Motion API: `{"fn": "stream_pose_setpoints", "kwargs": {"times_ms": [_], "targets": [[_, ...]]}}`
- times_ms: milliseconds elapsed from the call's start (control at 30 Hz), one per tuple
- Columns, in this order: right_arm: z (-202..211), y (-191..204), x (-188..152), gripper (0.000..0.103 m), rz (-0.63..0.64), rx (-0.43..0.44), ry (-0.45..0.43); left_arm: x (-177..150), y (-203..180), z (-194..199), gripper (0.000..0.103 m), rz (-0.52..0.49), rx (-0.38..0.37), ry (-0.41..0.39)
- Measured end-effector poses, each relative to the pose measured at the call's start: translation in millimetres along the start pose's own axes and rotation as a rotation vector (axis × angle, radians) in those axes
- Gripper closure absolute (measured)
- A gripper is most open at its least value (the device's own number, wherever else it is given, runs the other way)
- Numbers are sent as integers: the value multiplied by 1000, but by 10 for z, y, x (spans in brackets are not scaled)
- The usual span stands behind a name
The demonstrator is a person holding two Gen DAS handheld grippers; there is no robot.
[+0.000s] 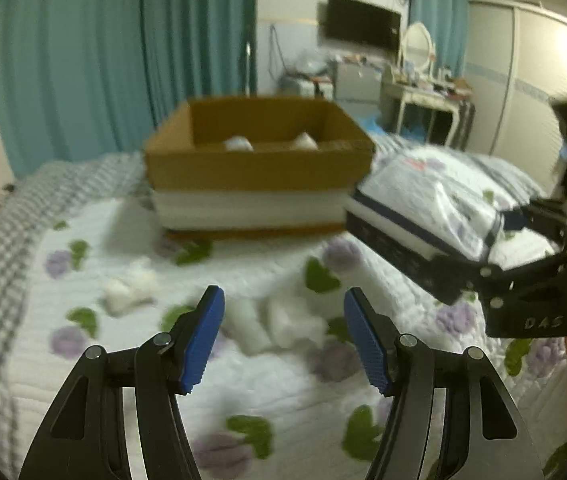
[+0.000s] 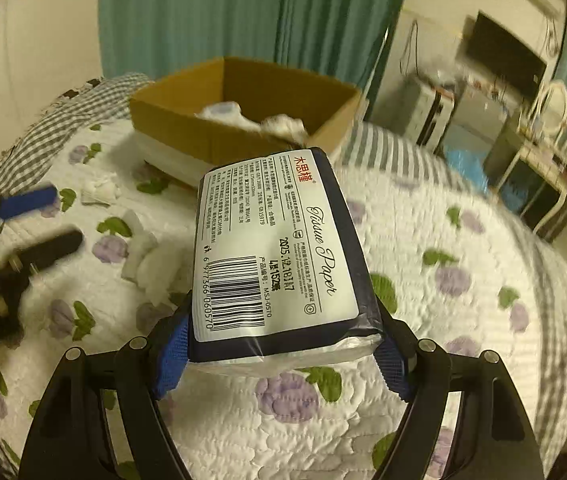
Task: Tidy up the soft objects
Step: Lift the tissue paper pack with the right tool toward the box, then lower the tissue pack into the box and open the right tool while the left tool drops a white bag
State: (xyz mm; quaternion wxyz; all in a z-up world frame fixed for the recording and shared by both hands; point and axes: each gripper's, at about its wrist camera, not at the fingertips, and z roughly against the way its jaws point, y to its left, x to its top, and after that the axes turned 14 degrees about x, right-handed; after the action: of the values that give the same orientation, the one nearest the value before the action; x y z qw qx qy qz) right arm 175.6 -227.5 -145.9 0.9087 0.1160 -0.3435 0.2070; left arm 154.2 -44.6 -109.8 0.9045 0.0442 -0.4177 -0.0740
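Right gripper [image 2: 279,354]: both blue pads clamped against the near end of a tissue paper pack [image 2: 279,252], which is held clear above the quilt [image 2: 423,240], label and barcode facing up, its far end pointing toward the cardboard box [image 2: 219,136]. Left gripper [image 1: 283,336]: jaws spread wide apart with nothing between them, suspended over the quilt. Directly ahead of its fingers, a cluster of white soft pieces [image 1: 283,324] lies on the floral surface; a smaller white piece [image 1: 129,286] lies apart to the left. In the left wrist view, the right gripper [image 1: 495,236] and its pack [image 1: 423,204] appear at the right edge, just beside the box's near right corner. Farther back, the open box [image 1: 257,168] rests on the quilt and contains at least two white soft items [image 1: 239,143], partly hidden by its front wall. Beyond it, teal curtains [image 1: 123,52] cover the wall.
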Motion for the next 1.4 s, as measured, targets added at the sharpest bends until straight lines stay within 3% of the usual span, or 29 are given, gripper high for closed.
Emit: {"fn": "stream_pose_setpoints", "kwargs": {"times_ms": [200,467,533,633,833,1033,1233,1400], "targets": [[-159,-65,29,25,35,46,31,-101,-332,-331,43,-62,4,43],[-258,-183,10,25,-8,108,51,-196,-374,-678,52,-71,5,92],[-259,-189,9,25,-12,110,52,-198,-309,-715,68,-46,2,105],[-241,-174,15,25,-13,106,47,-199,-224,-700,77,-24,-12,108],[-134,-136,28,25,-2,64,17,-228,-167,-435,80,-39,-23,67],[145,-60,59,25,-22,39,-51,-140,-55,115,80,-55,-14,-35],[642,128,221,25,-41,34,-204,321,112,588,80,-25,-12,-151],[1018,255,594,25,-21,37,-323,820,233,854,80,-28,-6,-232]]}}
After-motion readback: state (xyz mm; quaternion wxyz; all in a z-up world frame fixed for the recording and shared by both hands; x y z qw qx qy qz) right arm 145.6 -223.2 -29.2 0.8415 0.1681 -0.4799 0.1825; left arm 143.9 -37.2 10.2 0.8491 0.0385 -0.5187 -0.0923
